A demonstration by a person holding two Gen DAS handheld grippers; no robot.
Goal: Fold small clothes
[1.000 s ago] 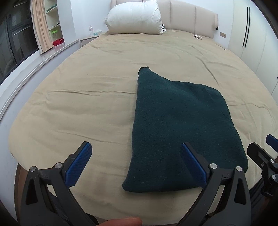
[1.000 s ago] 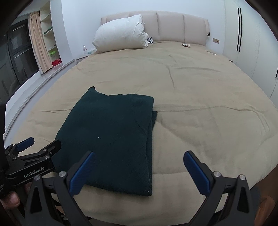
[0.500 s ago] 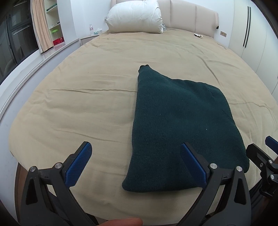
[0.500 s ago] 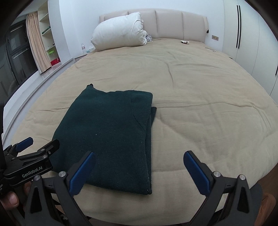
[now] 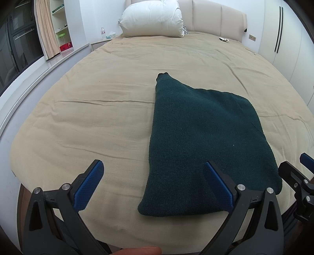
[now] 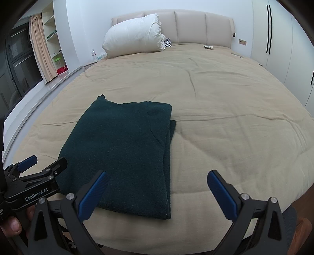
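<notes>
A dark green knitted garment (image 5: 206,141) lies folded flat near the front edge of the beige bed (image 5: 98,117). It also shows in the right wrist view (image 6: 121,149). My left gripper (image 5: 155,182) is open and empty, held above the bed's front edge with its right finger over the garment's near left part. My right gripper (image 6: 157,192) is open and empty, held at the garment's near right corner. The left gripper shows at the left of the right wrist view (image 6: 37,168).
A white pillow (image 5: 153,18) lies at the headboard (image 6: 196,25). A window ledge with shelves (image 5: 58,25) runs along the left. White wardrobe doors (image 6: 284,39) stand on the right. A small item (image 6: 208,46) lies near the headboard.
Both grippers have drawn slightly back and up from the bed; the garment has not moved and both stay open.
</notes>
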